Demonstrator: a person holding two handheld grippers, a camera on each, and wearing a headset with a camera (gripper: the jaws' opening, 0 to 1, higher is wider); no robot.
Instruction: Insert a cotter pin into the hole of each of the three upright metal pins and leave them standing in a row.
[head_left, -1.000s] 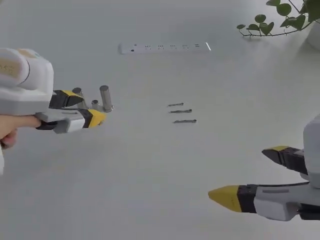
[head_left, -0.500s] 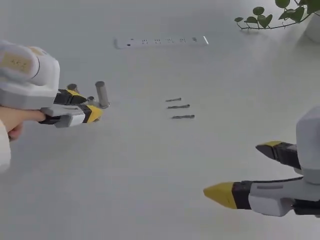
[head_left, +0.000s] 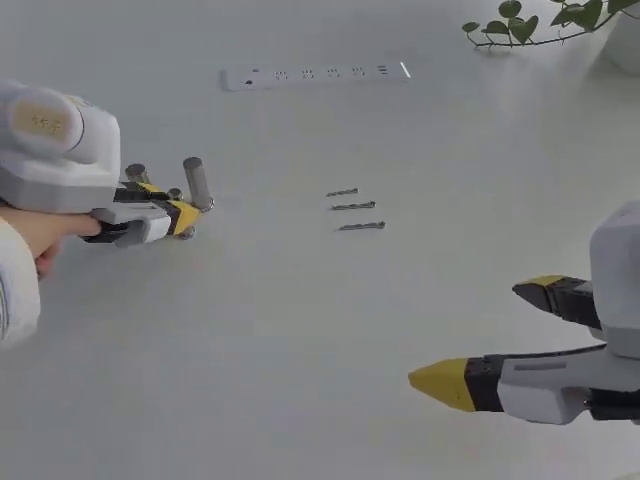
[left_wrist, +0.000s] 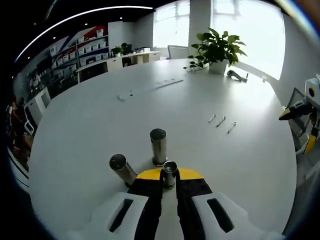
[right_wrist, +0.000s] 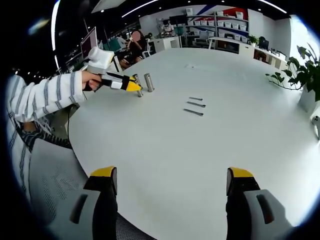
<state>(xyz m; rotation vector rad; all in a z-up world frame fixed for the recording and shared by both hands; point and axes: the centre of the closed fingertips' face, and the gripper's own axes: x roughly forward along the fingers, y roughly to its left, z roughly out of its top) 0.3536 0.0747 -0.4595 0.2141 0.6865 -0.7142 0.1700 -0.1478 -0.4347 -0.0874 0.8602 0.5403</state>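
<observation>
My left hand-held gripper (left_wrist: 169, 176) is clamped on the nearest metal pin (left_wrist: 169, 168), which stands between its yellow tips; a second pin (left_wrist: 158, 145) and a third pin (left_wrist: 121, 167) stand just beyond; three cotter pins (head_left: 354, 206) lie in a row on the tabletop (head_left: 300, 330), well to the right; my right hand-held gripper (right_wrist: 172, 176) gapes wide, holding nothing, well short of them.

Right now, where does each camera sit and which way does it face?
Head view: on the headset, facing down at the table; a hand shows.
Left gripper view: on the left hand-held gripper, its jaws shut on a metal pin, facing a plant.
Right gripper view: on the right hand-held gripper, jaws open, facing a striped sleeve.
Shared: the cotter pins.
</observation>
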